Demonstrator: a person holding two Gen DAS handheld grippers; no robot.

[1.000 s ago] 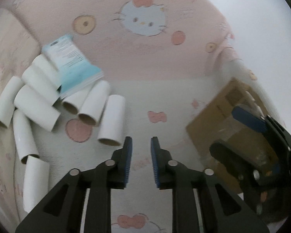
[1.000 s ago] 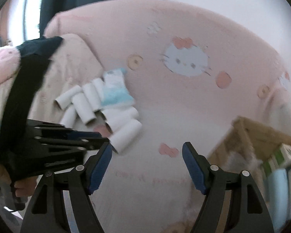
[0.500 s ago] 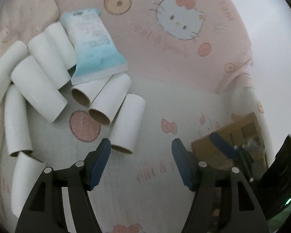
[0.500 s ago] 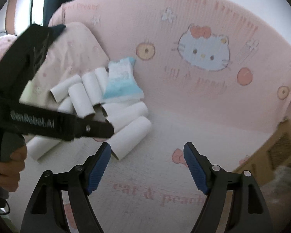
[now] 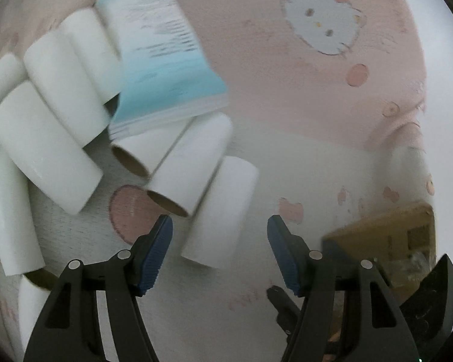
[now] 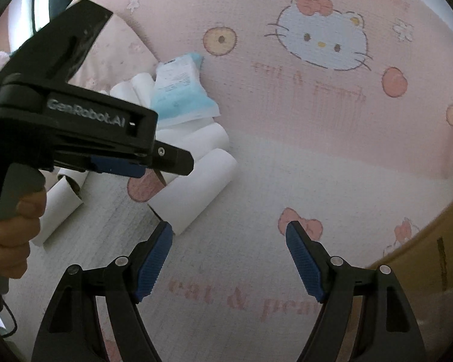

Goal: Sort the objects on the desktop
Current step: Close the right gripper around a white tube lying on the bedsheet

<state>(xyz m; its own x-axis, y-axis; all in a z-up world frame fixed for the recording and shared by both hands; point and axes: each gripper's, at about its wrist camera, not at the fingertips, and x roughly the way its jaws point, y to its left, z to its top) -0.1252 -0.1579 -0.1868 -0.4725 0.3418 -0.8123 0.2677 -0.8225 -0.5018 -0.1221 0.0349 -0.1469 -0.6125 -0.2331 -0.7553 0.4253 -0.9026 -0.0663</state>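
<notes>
White cardboard tubes [image 5: 51,147] lie in a loose heap on a pink and white cartoon-cat printed cloth [image 5: 287,96] that covers the surface, filling the left half of the left wrist view. A pale blue plastic packet with printed text [image 5: 163,66] rests on top of the heap, its lower edge overlapping two tubes whose brown open ends face the camera. The nearest white tube [image 5: 220,211] lies at the right edge of the heap, its near end reaching between the blue pads of the left gripper [image 5: 220,252]; the jaws stand wide apart, having just been opening, and neither pad touches it. A brown cardboard box [image 5: 389,232] sits low at the right, blurred, with part of the other black tool in front of it. In the right wrist view the right gripper [image 6: 229,259] hovers over bare cloth with its jaws well apart and nothing between them. The same nearest tube [image 6: 196,193] lies just beyond its left pad, apart from it. The black body of the left gripper [image 6: 87,126] crosses the upper left, held by a hand [image 6: 12,232] at the left edge, and hides part of the heap. The blue packet [image 6: 181,90] shows behind it, and the box rim [image 6: 432,232] curves along the right edge.
</notes>
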